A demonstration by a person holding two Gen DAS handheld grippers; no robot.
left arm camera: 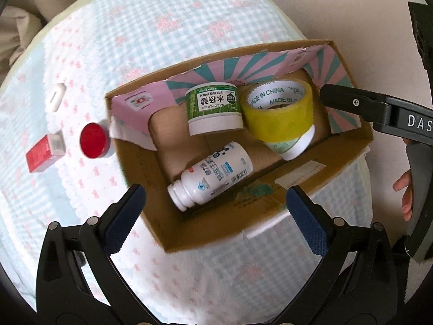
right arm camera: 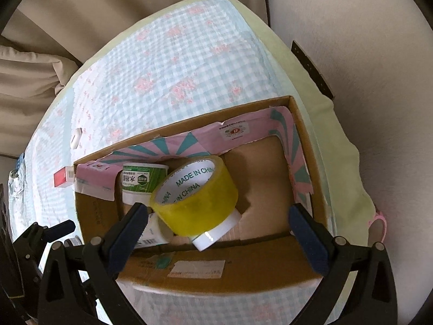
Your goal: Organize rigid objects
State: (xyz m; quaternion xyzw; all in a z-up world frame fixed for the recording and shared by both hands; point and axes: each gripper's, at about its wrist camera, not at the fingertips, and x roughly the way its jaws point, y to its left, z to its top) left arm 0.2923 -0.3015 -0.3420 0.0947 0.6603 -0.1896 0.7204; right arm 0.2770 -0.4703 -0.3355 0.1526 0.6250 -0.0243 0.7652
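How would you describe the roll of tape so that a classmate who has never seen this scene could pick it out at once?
Find the open cardboard box on the checked cloth. Inside it, towards the right gripper, the tape roll leans tilted on a white-based container, next to a green-labelled tub. It alone is a yellow ring, with MADE IN CHINA printed inside its white core.

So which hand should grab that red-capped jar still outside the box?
Left, probably. The red-capped jar sits just left of the box, near the left gripper, which is open. The right gripper hangs over the box's far side.
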